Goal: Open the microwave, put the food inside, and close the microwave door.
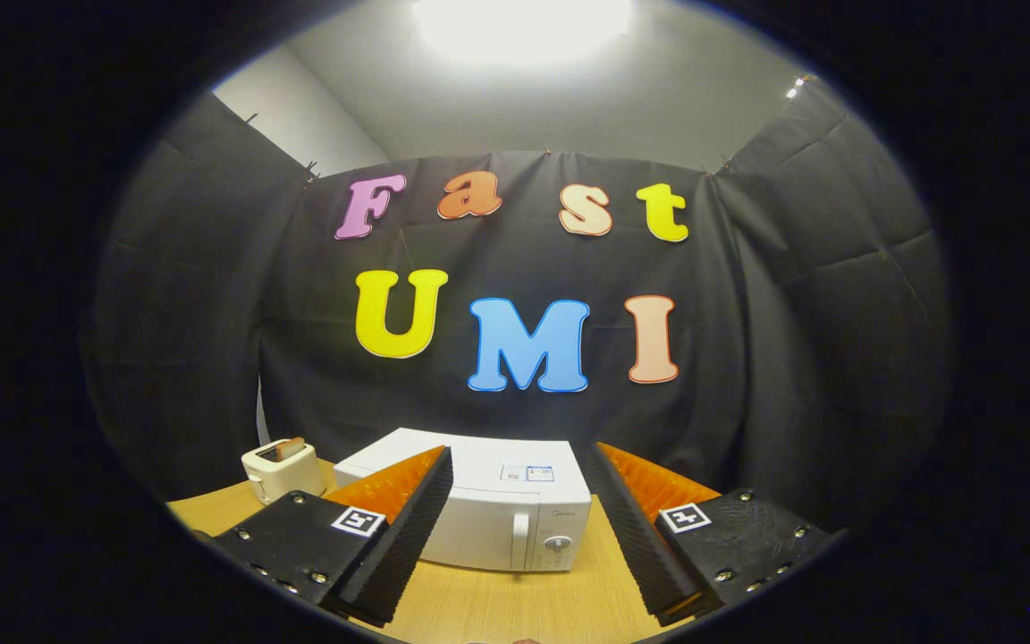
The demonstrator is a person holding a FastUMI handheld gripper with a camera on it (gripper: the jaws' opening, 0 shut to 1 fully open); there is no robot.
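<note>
A white microwave [493,510] stands on the wooden table [497,604], its door shut, with a handle and a round knob on its right side. It sits beyond my fingers, seen through the gap between them. My gripper [519,461] is open, with both fingers spread wide and nothing held between them. It is some way back from the microwave's front. A white toaster [281,467] with a slice of bread [287,448] in its slot stands to the left of the microwave.
Black cloth walls close the booth behind and on both sides of the table. Bare table top lies between the fingers and the microwave's front. A bright ceiling light shines overhead.
</note>
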